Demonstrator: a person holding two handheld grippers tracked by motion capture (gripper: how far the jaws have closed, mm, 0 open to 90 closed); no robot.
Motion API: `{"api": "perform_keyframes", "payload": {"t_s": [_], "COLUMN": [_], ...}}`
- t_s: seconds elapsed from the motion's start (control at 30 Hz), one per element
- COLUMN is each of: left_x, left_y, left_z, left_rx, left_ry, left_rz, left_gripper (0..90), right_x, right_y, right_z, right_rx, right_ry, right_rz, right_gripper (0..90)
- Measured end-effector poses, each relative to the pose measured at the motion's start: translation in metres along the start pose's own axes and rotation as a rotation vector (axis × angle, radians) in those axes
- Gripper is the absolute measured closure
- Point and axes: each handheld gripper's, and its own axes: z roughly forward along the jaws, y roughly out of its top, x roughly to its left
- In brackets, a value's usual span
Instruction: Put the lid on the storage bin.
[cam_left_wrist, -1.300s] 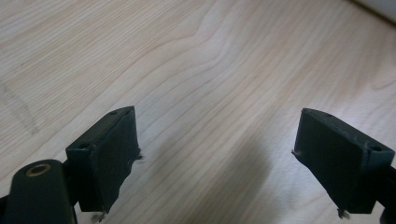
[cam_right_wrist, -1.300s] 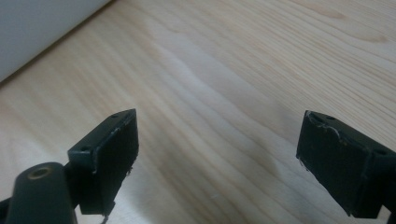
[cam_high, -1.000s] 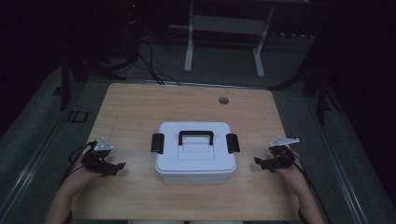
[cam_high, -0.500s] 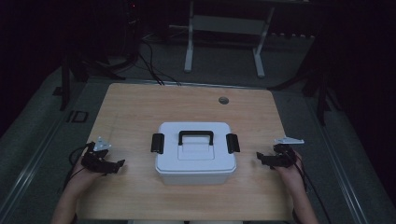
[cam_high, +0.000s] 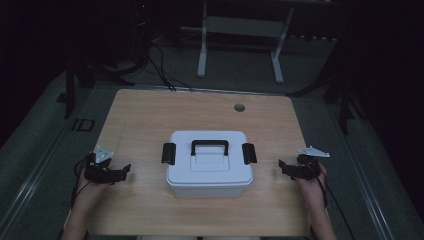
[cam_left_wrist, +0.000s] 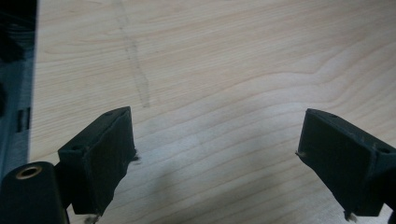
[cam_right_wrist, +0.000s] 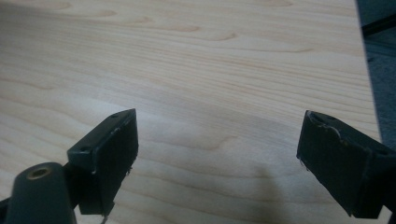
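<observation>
A white plastic box (cam_high: 209, 165) with a black carry handle (cam_high: 210, 146) and a black latch on each side stands in the middle of the wooden table (cam_high: 150, 115). My left gripper (cam_high: 124, 171) rests low over the table to the box's left, open, jaws pointing toward the box. My right gripper (cam_high: 283, 167) sits to the box's right, open too, apart from the box. In the left gripper view the left gripper (cam_left_wrist: 212, 158) has wide-apart jaws over bare wood. The right gripper view shows the right gripper (cam_right_wrist: 217, 161) the same, nothing between the jaws.
A small round grommet (cam_high: 239, 107) sits near the table's far edge. A white metal stand (cam_high: 240, 30) and cables lie on the dark floor beyond. The table's right edge (cam_right_wrist: 366, 70) is close to my right gripper.
Both grippers have dropped slightly lower and nearer the table's front edge. The box has not moved.
</observation>
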Motion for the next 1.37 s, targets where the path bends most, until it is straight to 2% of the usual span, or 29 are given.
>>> {"api": "perform_keyframes", "payload": {"t_s": [0.1,0.2,0.3,0.33,0.4,0.43,0.5,0.53,0.57,0.73,0.8,0.83,0.9,0.97,1.1,1.13,1.37], "left_x": [-0.002,-0.004,-0.005,-0.005,-0.004,-0.003,-0.001,0.0,0.0,0.001,0.002,0.003,0.003,0.003,0.0,0.0,-0.004], "left_y": [-0.001,-0.003,-0.005,-0.006,-0.006,-0.007,-0.009,-0.01,-0.01,-0.014,-0.015,-0.016,-0.019,-0.019,-0.019,-0.019,-0.02], "left_z": [-0.001,-0.004,-0.006,-0.008,-0.009,-0.011,-0.013,-0.015,-0.015,-0.018,-0.02,-0.02,-0.022,-0.023,-0.021,-0.021,-0.02], "left_rx": [-0.008,-0.055,-0.084,-0.109,-0.122,-0.138,-0.163,-0.179,-0.179,-0.235,-0.252,-0.257,-0.282,-0.284,-0.289,-0.288,-0.283], "left_ry": [0.024,0.065,0.086,0.106,0.11,0.121,0.128,0.148,0.148,0.22,0.237,0.245,0.267,0.271,0.293,0.284,0.291], "left_rz": [-0.001,-0.018,-0.028,-0.046,-0.054,-0.064,-0.084,-0.103,-0.103,-0.144,-0.164,-0.172,-0.188,-0.19,-0.187,-0.181,-0.165], "left_gripper": [9.8,9.6,9.6,9.6,9.6,9.5,9.5,9.5,9.5,9.5,9.5,9.5,9.5,9.5,9.5,9.5,9.5], "right_x": [0.001,0.002,0.004,0.005,0.006,0.007,0.007,0.007,0.007,0.009,0.01,0.01,0.009,0.008,0.009,0.009,0.007], "right_y": [-0.001,-0.002,-0.003,-0.003,-0.004,-0.005,-0.007,-0.007,-0.007,-0.009,-0.011,-0.012,-0.014,-0.015,-0.016,-0.015,-0.015], "right_z": [-0.001,-0.002,-0.004,-0.005,-0.005,-0.007,-0.008,-0.008,-0.008,-0.009,-0.009,-0.009,-0.01,-0.011,-0.011,-0.011,-0.012], "right_rx": [-0.022,-0.047,-0.081,-0.092,-0.104,-0.124,-0.133,-0.136,-0.136,-0.155,-0.153,-0.156,-0.184,-0.192,-0.202,-0.205,-0.204], "right_ry": [-0.024,-0.046,-0.086,-0.099,-0.11,-0.133,-0.136,-0.136,-0.136,-0.157,-0.163,-0.187,-0.202,-0.205,-0.227,-0.229,-0.215], "right_rz": [0.007,0.009,0.02,0.019,0.021,0.024,0.028,0.026,0.026,0.022,0.022,0.033,0.045,0.059,0.041,0.041,0.062], "right_gripper": [12.2,12.2,12.2,12.2,12.2,12.2,12.2,12.2,12.2,12.2,12.2,12.2,12.3,12.2,12.2,12.2,12.2]}}
